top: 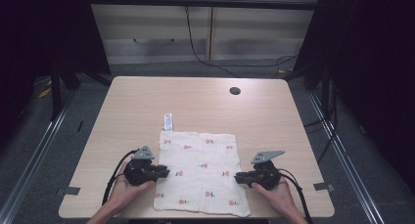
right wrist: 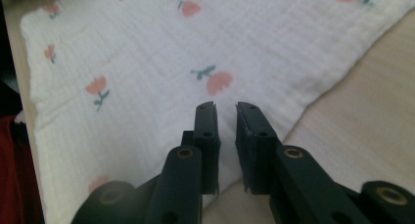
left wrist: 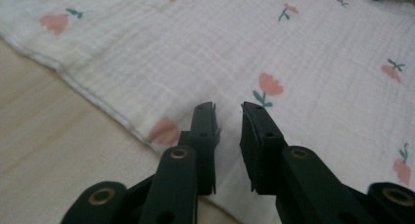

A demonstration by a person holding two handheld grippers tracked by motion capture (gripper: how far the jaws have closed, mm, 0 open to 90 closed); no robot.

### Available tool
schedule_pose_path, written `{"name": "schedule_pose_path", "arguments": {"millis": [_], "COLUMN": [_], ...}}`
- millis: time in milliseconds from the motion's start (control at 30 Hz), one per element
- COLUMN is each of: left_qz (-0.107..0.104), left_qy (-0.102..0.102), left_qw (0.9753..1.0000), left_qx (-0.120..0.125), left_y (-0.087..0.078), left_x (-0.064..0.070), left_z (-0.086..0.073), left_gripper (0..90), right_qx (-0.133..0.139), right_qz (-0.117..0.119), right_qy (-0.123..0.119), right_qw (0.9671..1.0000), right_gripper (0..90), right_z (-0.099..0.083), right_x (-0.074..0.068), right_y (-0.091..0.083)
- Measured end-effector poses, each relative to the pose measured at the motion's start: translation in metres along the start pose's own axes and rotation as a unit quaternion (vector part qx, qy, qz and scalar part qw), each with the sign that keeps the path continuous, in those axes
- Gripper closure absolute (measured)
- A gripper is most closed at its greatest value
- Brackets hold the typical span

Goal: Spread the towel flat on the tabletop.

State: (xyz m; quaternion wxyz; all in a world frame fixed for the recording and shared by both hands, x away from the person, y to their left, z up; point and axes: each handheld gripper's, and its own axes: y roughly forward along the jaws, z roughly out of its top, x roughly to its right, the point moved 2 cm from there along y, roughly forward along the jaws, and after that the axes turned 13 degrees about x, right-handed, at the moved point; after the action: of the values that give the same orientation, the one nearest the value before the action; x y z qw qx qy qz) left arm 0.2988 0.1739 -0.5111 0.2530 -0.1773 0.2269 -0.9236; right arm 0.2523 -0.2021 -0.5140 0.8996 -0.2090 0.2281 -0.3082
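Note:
A white cloth (top: 200,172) printed with small pink tulips lies flat on the near half of the table. My left gripper (top: 165,173) sits at the cloth's left edge, held in a hand. In the left gripper view its jaws (left wrist: 228,106) hover just over the cloth (left wrist: 303,53), a narrow gap between them and nothing in it. At the cloth's right edge is my right gripper (top: 237,178). Its jaws (right wrist: 226,105) likewise stand slightly apart above the cloth (right wrist: 147,48), gripping nothing.
The light wooden table (top: 195,94) carries a small white label (top: 168,122) just beyond the cloth's far left corner and a dark cable hole (top: 235,91) toward the back. The cloth's near edge lies close to the table's front edge. Cables run across the floor behind.

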Motion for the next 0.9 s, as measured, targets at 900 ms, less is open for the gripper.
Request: {"name": "schedule_pose_path", "arguments": {"millis": [900], "left_qz": [0.016], "left_qy": [-0.003], "left_qw": [0.9996], "left_qx": [0.023], "left_y": [0.012], "left_x": [-0.024], "left_z": [0.006], "left_gripper": [73.0], "right_qx": [0.034], "right_qz": [-0.086], "right_qy": [-0.003], "right_qw": [0.9957], "right_gripper": [62.3], "right_z": [0.075], "right_x": [0.097], "right_y": [0.067]}}
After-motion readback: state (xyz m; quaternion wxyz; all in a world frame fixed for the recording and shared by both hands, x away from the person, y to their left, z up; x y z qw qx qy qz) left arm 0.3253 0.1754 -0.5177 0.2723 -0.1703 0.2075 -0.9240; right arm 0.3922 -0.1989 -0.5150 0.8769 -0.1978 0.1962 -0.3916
